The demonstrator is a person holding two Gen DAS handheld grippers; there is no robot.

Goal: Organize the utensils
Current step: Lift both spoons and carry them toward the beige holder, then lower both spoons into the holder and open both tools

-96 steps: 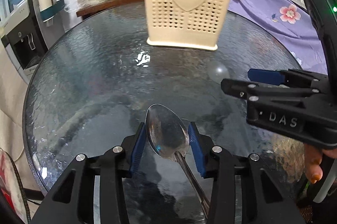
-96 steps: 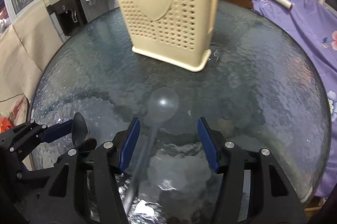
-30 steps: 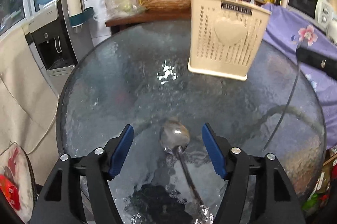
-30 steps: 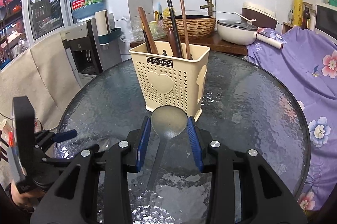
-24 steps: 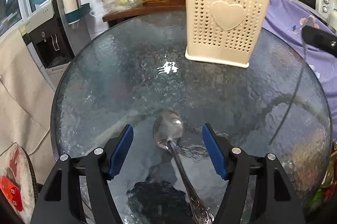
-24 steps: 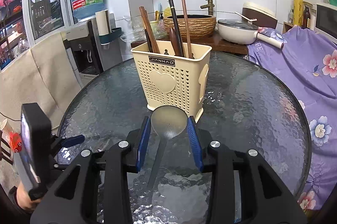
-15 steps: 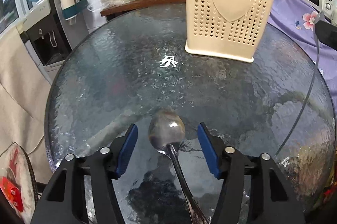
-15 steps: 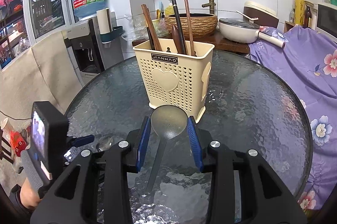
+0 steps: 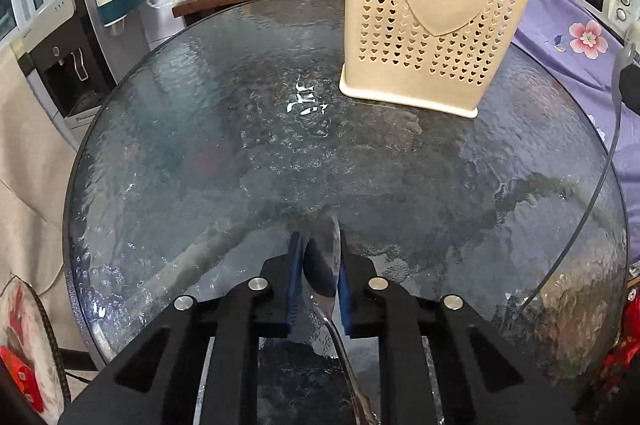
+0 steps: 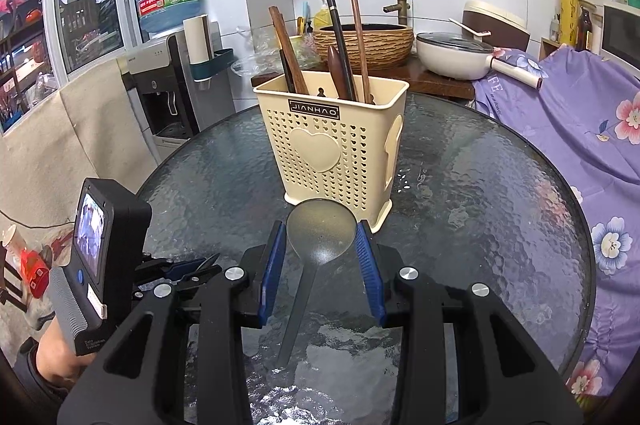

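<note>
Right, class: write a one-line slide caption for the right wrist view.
Right gripper clamps a grey plastic spoon before the cream utensil holder on the glass table.

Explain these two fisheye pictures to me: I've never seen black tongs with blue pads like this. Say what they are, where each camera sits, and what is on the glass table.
No robot here: a person holds hand-operated tongs in each hand, each with a camera looking forward along its two fingers. One picture comes from the left tongs, the other from the right tongs.

The left tongs are shut on a metal spoon, its bowl turned edgewise between the blue pads. The right tongs are shut on a grey plastic spoon. Its view also shows the left tool, with the person's hand on its handle.

On the round glass table stands a cream utensil holder with wooden utensils upright inside.
</note>
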